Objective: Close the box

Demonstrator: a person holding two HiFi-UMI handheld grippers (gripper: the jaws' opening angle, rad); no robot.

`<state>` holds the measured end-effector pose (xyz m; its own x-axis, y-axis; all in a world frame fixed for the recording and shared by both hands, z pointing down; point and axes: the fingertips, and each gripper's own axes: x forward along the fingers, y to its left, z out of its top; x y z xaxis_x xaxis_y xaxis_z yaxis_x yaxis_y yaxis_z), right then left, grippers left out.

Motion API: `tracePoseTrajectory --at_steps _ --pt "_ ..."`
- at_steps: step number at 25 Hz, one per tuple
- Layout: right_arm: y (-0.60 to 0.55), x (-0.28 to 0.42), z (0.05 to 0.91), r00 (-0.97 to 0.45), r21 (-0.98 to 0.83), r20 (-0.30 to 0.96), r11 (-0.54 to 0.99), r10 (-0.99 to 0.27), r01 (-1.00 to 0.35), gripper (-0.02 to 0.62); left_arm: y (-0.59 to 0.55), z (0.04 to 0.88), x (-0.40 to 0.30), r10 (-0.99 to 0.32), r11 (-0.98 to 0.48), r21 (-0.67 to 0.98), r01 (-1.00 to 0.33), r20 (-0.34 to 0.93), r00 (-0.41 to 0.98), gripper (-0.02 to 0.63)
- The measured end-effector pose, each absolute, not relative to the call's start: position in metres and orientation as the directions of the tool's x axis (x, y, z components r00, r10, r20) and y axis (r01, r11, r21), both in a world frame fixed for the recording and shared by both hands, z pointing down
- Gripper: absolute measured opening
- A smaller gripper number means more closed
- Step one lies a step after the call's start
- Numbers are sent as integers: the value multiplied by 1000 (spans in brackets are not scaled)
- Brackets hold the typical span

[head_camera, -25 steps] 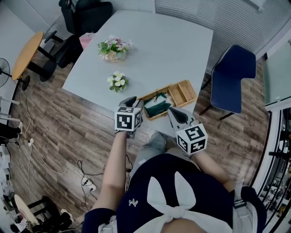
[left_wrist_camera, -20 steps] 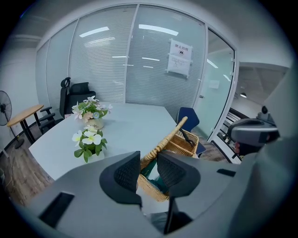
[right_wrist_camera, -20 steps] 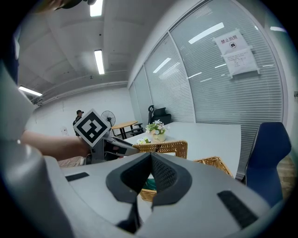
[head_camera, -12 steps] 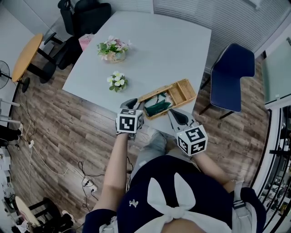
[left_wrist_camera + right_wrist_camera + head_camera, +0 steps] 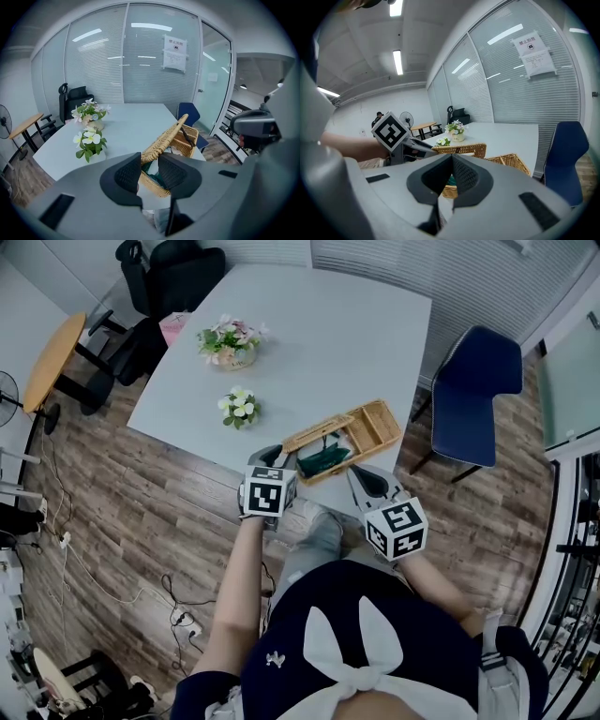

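Grey bench (image 5: 356, 324) carrying an open wicker box (image 5: 373, 427) at its near edge.
Left tool (image 5: 275, 454) is gripping the tilted lid (image 5: 319, 432); right tool (image 5: 357, 474) is hovering closed, empty; flower pot (image 5: 240, 409) standing near, leftward.

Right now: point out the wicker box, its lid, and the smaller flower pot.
wicker box (image 5: 375, 430), head view, bare woven floor of its right section.
lid (image 5: 165, 139), left gripper view, raised woven edge.
smaller flower pot (image 5: 242, 407), head view, white blossoms.
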<state>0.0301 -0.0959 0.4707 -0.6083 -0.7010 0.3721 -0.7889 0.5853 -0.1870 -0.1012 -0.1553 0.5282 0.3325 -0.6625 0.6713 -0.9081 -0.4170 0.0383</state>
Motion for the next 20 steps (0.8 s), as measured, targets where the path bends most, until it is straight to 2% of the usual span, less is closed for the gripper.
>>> tracePoseTrajectory --at_steps 20 --pt "-84 32 479 -605 -184 389 585 -695 -790 5 -142 541 -97 -657 -433 -24 -901 693 297 118"
